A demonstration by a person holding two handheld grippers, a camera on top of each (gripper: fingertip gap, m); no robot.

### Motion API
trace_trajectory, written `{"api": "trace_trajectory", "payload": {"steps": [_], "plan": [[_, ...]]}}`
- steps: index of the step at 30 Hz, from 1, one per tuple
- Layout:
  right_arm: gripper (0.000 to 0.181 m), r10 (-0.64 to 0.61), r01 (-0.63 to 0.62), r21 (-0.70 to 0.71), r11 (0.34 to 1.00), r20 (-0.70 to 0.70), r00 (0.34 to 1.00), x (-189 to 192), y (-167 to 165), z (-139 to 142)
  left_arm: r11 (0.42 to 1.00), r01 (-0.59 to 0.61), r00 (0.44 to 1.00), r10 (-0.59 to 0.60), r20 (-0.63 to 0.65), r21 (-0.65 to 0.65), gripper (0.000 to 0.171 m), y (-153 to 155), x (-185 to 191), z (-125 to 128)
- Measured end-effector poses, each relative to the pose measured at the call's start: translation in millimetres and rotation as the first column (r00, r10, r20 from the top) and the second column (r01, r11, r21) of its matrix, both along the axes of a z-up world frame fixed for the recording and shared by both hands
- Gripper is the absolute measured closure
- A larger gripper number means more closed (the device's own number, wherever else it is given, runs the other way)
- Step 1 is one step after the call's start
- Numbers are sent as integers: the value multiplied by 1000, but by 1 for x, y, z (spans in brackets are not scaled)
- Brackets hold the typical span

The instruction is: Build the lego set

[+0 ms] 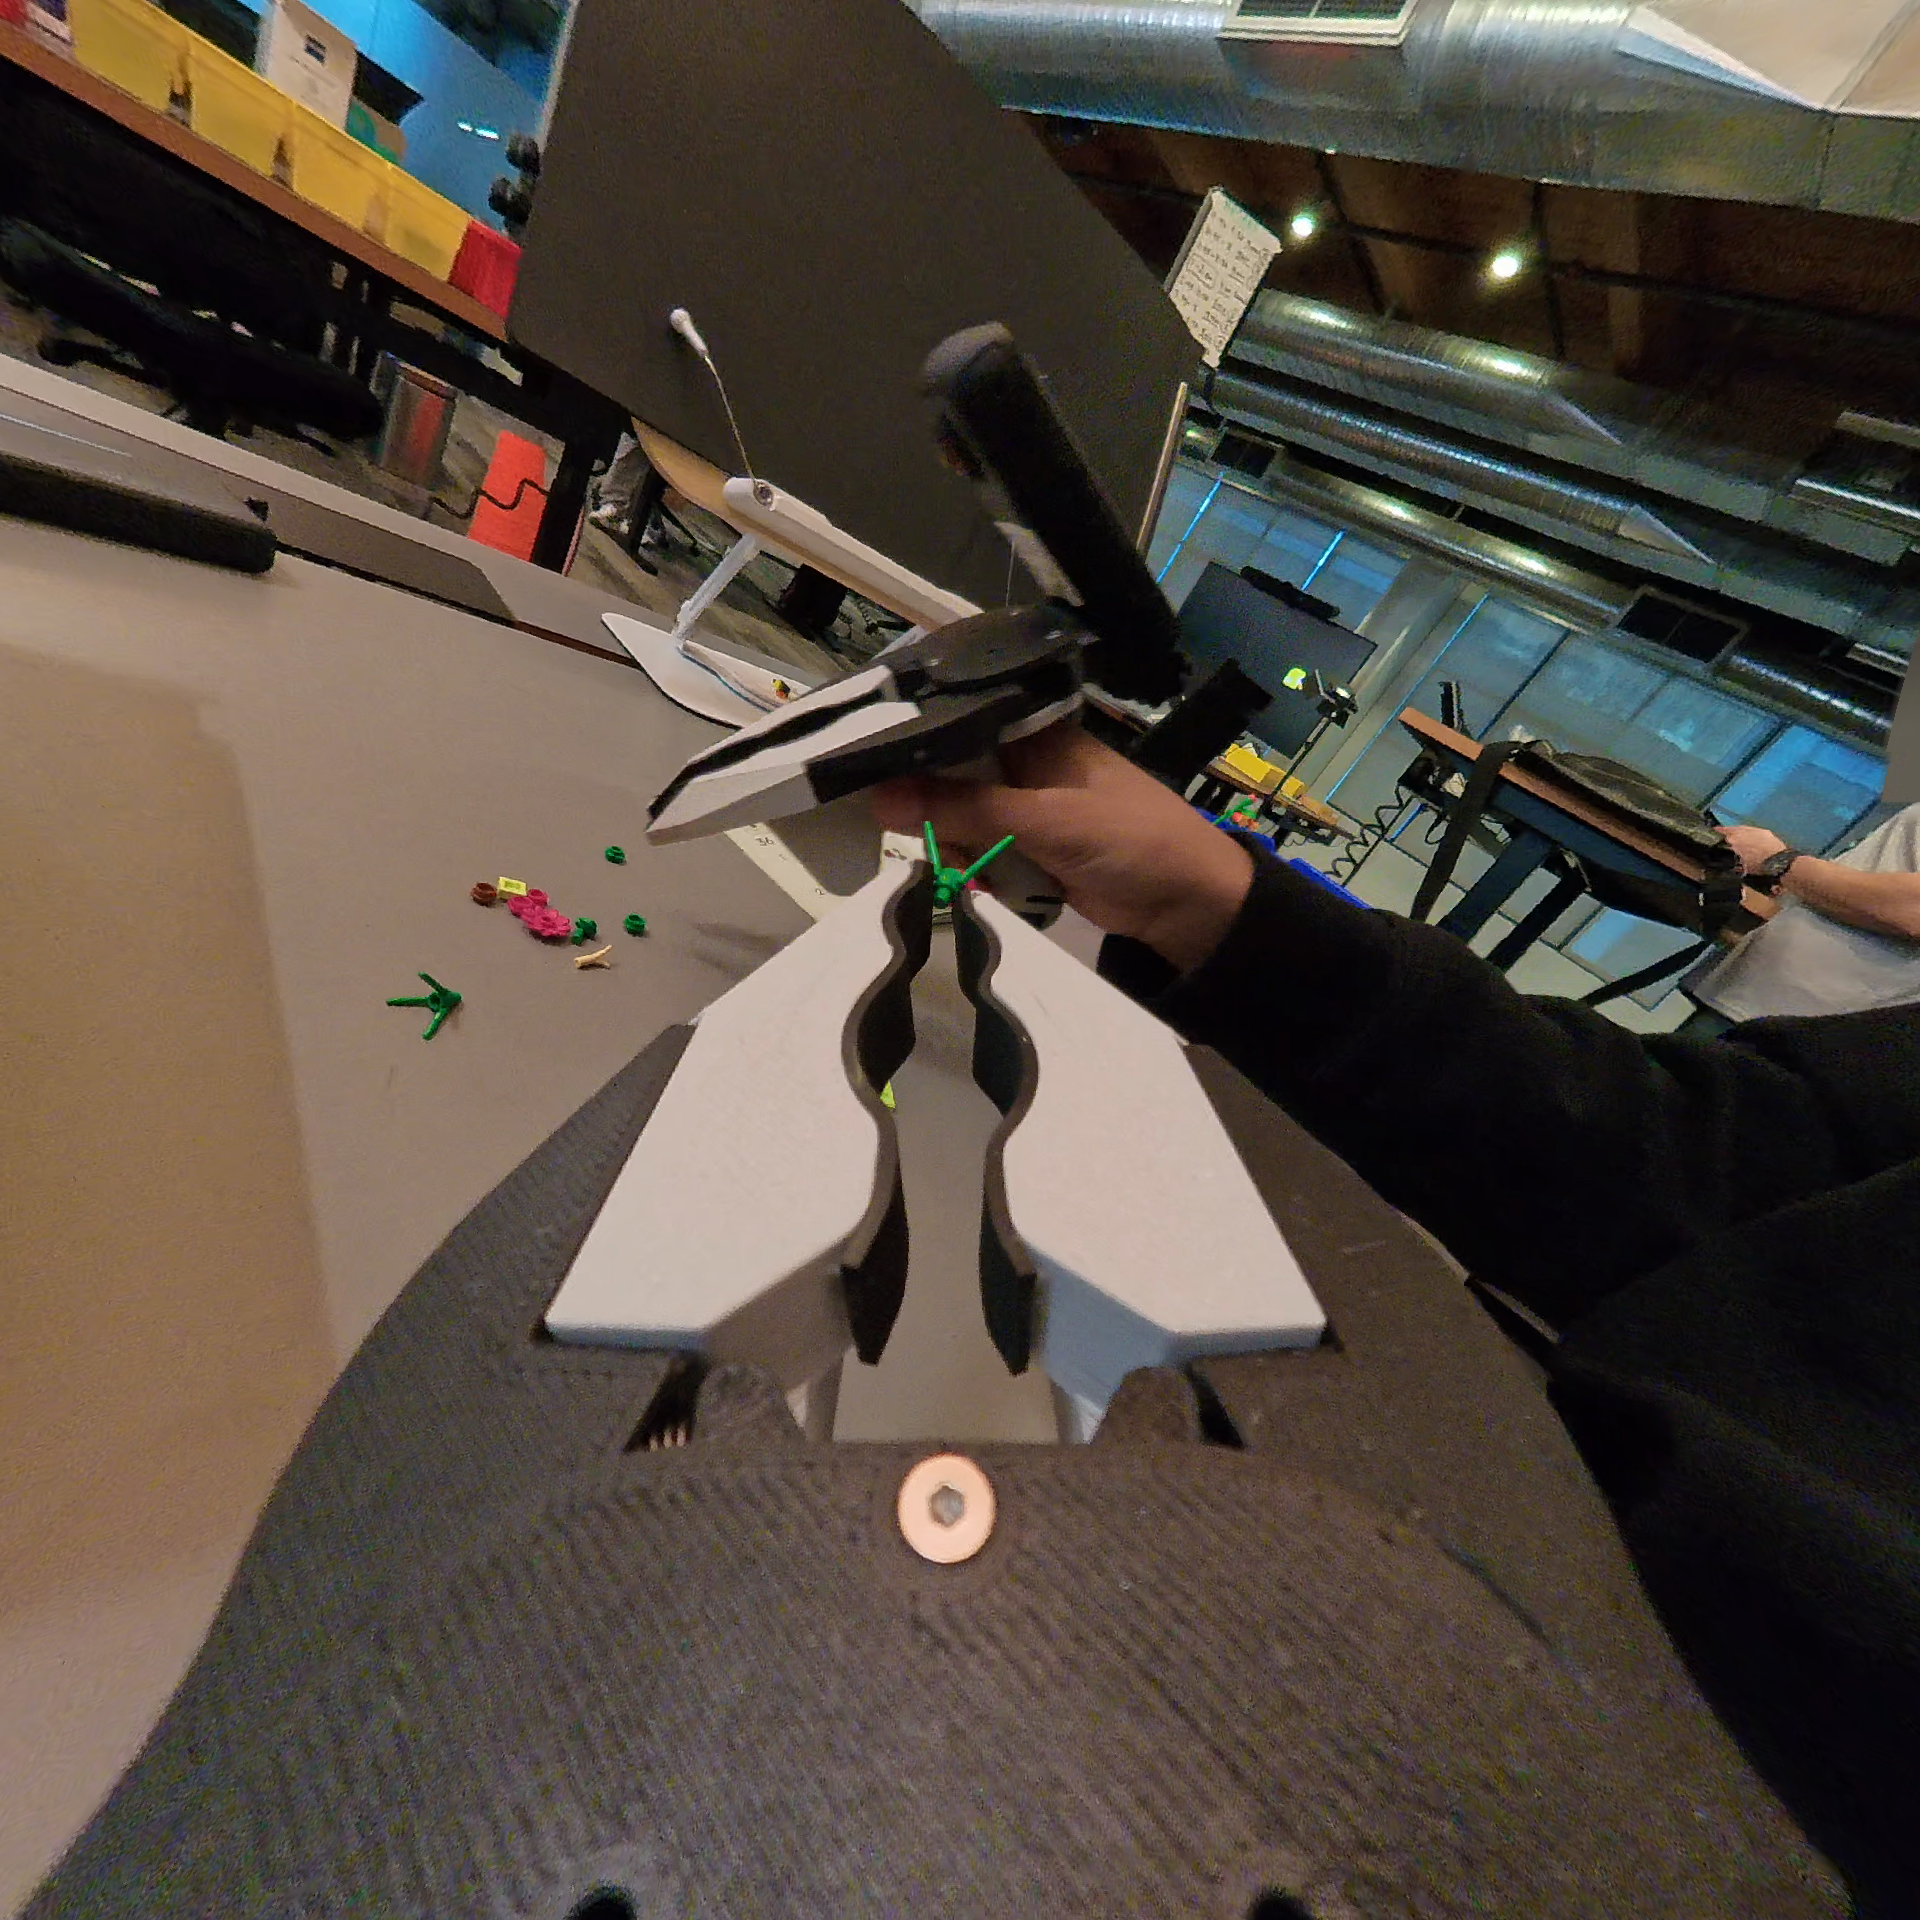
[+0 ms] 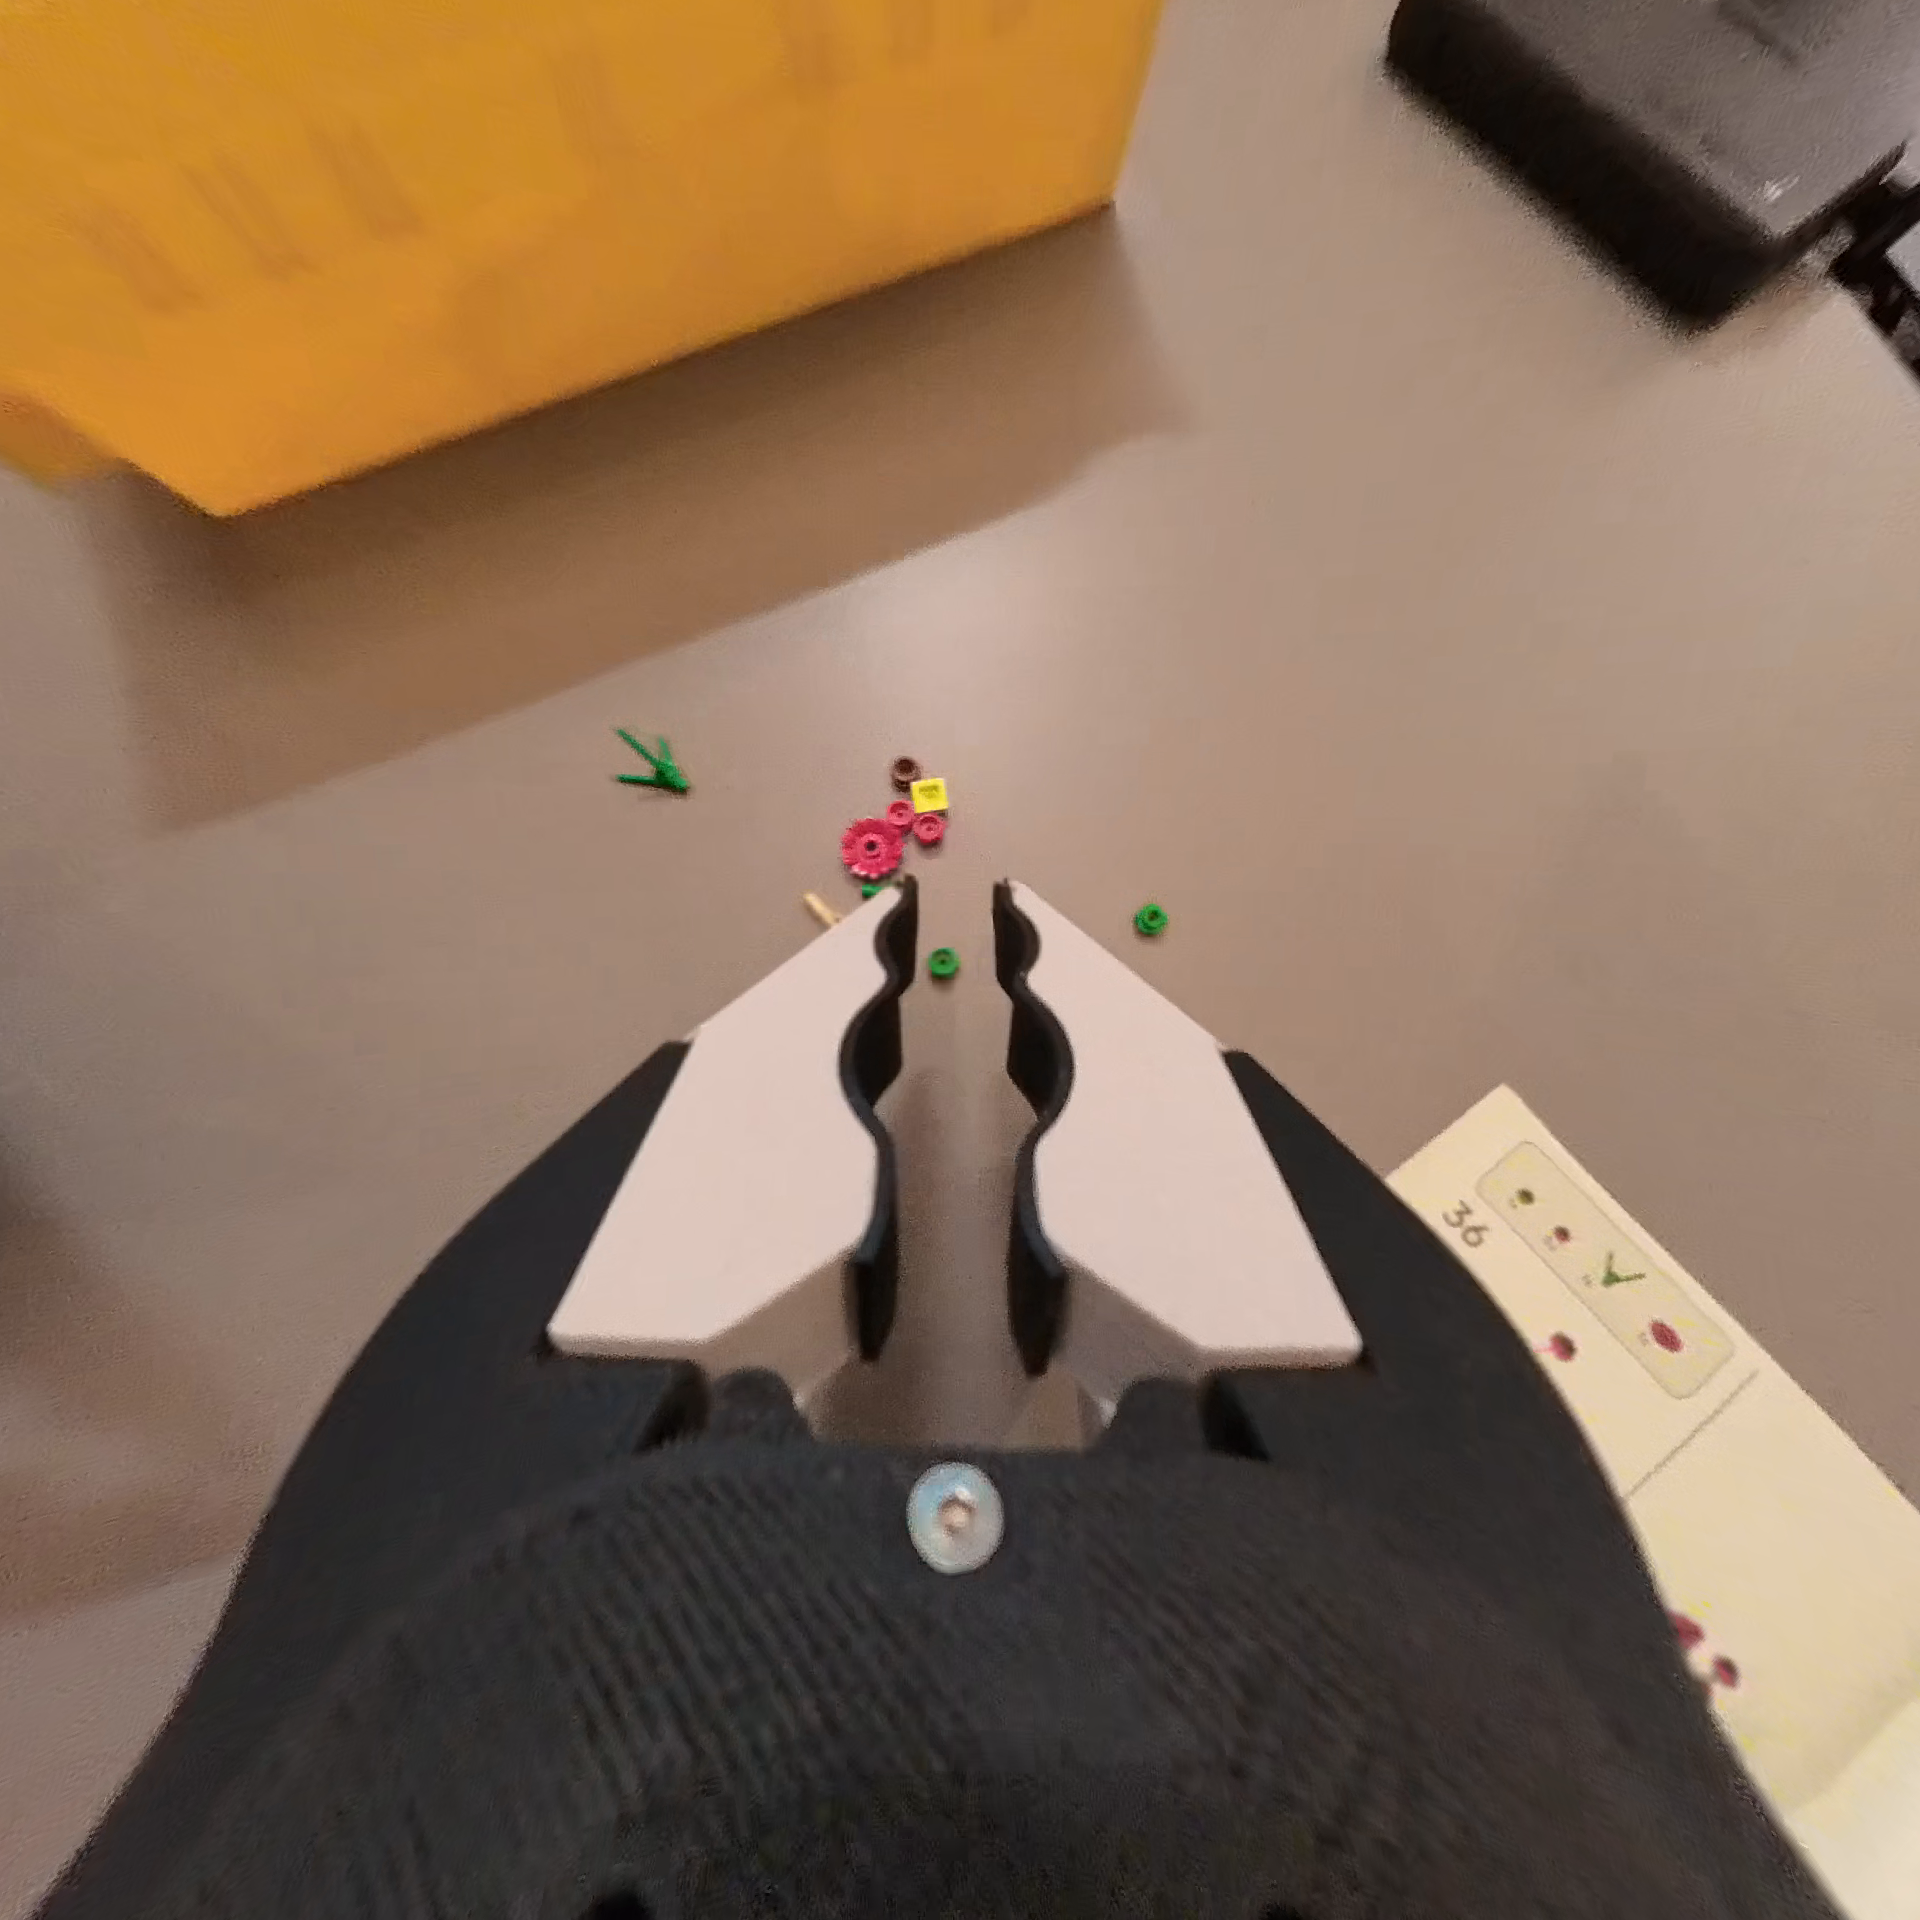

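Since almost every piece is loose on the grey surface [image 2: 1351,675], I'd say this build is barely started. The left hand-held gripper [image 1: 943,883] is lifted off the surface and pinching a small green stem piece [image 1: 951,871] right at its tips, prongs sticking up past them. So one part is picked, nothing looks joined to it yet as far as I can tell.

The right hand-held gripper [image 2: 954,885] is empty with its jaws spread a bit, hovering over the little pile. A green round stud [image 2: 942,963] shows in the gap between its tips, so my guess is that's the next pick — just a guess though.

Rest of the parts on the surface:
- second green stem piece [image 2: 652,767], off to the side of the cluster
- big magenta flower [image 2: 871,844] plus two small pink round pieces [image 2: 928,827], all touching or nearly
- yellow square tile [image 2: 929,795] and a brown round stud [image 2: 905,769] just beside it
- another green stud [image 2: 1151,918], apart from the cluster
- a tan bit [image 2: 821,907], mostly hidden by the finger

The instruction booklet [image 2: 1662,1403] lies open at the edge of the right wrist view, and a yellow bin [image 2: 520,229] sits behind the parts.

Still to do — pretty much everything: studs and flowers onto both stems. Tiny parts, so slipping out of the tips seems like the main risk.
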State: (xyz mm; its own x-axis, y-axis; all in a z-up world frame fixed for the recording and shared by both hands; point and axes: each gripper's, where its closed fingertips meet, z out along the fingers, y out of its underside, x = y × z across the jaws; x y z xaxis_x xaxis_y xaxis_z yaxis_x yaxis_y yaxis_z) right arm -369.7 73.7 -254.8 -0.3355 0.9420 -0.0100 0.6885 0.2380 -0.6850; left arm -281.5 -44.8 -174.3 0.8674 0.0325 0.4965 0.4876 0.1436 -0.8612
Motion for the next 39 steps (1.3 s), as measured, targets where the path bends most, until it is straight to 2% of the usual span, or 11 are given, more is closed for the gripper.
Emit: {"api": "trace_trajectory", "payload": {"steps": [6, 12, 15, 19, 24, 27, 29, 32, 34, 37, 39], "plan": [[170, 33, -35, 27, 999, 73, 997, -21, -7, -22, 1000, 9, 999, -10, 39, 28, 171, -3, -4, 0], [165, 65, -76, 84, 994, 133, 989, -24, -13, -40, 1000, 1, 999, -2, 41, 25, 171, -4, -6, -1], [181, 69, -78, 62, 995, 134, 989, -23, -16, -40, 1000, 6, 999, -7, 42, 25, 171, -4, -5, -2], [181, 79, -89, 76, 993, 121, 989, -15, -14, -36, 999, 8, 999, -9, 45, 31, 171, -4, -5, -1], [181, 71, -75, 85, 994, 44, 996, 7, -8, -12, 999, 20, 999, -21, 46, 29, 171, -2, -2, -1], [181, 66, -65, 96, 993, -8, 998, 5, 1, -1, 999, 29, 999, -30, 44, 28, 171, 0, 0, -1], [166, 73, -75, 58, 995, 24, 997, 1, 0, -9, 999, 32, 999, -33, 41, 24, 171, 1, 2, -1], [164, 89, -91, 15, 996, 95, 991, -2, -6, -29, 1000, 25, 999, -26, 31, 14, 171, 1, 1, -1], [165, 96, -103, 59, 993, 104, 990, -4, -5, -38, 1000, 22, 999, -22, 29, 14, 171, 0, 1, -1], [177, 106, -112, 74, 991, 90, 990, -6, -6, -39, 1000, 23, 999, -24, 35, 20, 171, 0, 0, -1], [177, 109, -118, 98, 988, 92, 990, -5, -5, -39, 999, 27, 999, -28, 39, 23, 171, 0, 0, -1]]}}
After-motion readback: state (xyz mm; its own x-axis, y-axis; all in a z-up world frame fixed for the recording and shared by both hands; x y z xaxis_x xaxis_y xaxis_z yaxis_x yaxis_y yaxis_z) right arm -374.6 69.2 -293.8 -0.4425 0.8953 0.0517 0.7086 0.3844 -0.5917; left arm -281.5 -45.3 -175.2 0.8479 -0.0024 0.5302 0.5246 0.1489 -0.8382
